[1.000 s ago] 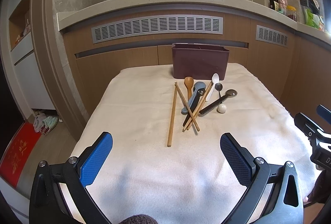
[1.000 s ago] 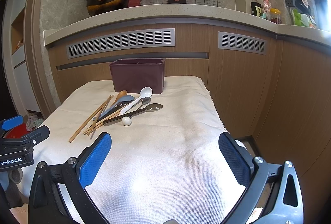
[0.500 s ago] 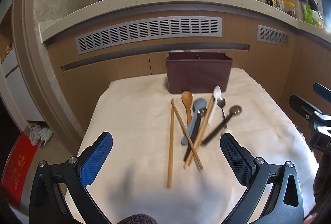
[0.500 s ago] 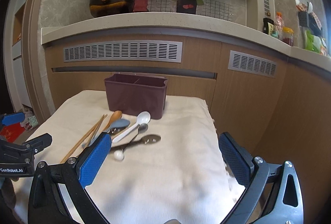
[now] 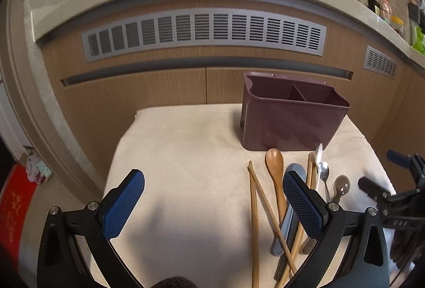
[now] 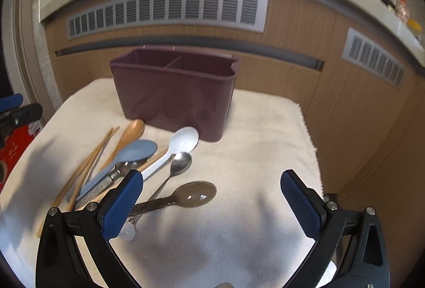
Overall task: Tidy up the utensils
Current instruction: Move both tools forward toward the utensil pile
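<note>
My left hand-held gripper (image 5: 213, 204): spread wide, holding nothing, above the cloth-covered worktop (image 5: 186, 149); its right pad sits over the utensil pile.
My right hand-held gripper (image 6: 211, 204): spread wide, nothing between the pads, hovering over the dark metal spoon (image 6: 186, 196).
Utensil pile: wooden chopsticks (image 5: 254, 211), wooden spoon (image 5: 275, 171), grey-blue spoon (image 6: 127, 157), white spoon (image 6: 178, 145) and small steel spoon (image 6: 178, 165) lie overlapping on the cloth.
Utensil caddy (image 6: 175, 91): maroon, two compartments, upright just beyond the pile.
</note>
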Demonstrator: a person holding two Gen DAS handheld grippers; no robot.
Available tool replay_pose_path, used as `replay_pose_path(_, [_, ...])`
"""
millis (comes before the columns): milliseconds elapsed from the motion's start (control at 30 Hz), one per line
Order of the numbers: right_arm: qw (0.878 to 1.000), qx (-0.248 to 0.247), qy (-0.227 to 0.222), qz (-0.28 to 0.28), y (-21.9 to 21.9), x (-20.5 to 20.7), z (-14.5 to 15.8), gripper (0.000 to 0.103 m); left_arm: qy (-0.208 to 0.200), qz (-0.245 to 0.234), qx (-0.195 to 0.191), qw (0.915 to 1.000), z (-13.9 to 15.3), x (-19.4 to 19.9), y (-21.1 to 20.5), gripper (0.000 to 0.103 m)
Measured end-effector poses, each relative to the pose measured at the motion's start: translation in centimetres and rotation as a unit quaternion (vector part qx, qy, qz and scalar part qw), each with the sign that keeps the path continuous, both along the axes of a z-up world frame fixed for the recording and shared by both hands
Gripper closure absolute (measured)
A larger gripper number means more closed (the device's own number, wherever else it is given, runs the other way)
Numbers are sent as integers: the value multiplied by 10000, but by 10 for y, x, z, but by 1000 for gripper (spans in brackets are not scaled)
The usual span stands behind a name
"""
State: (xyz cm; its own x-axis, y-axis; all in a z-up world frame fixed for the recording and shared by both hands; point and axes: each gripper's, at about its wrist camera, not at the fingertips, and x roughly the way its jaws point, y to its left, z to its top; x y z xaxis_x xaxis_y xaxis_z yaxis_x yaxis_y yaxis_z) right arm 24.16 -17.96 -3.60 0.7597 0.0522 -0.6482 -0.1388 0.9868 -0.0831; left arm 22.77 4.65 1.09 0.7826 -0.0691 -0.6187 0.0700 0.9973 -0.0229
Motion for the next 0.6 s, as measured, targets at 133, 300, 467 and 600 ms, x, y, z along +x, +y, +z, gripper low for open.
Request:
replay_pose_path(133, [9988,-189,212,406,14,-8,-16,0,162,-68,-3,9998,-16,12,-2,0])
replay_pose_path(300, [9973,-319,374,541,22,4,-23,2,191,-222,495,9983,-34,19,-22,0])
replay_pose_path(467, [9983,-359,135,448,16,12,-15,2,488,-820,227,9952,-41,25,-38,0])
replay_pose_path(600, [9989,-272,24,370,4,10,-8,2,859,-1134,-183,9897,-47,38,-50,7])
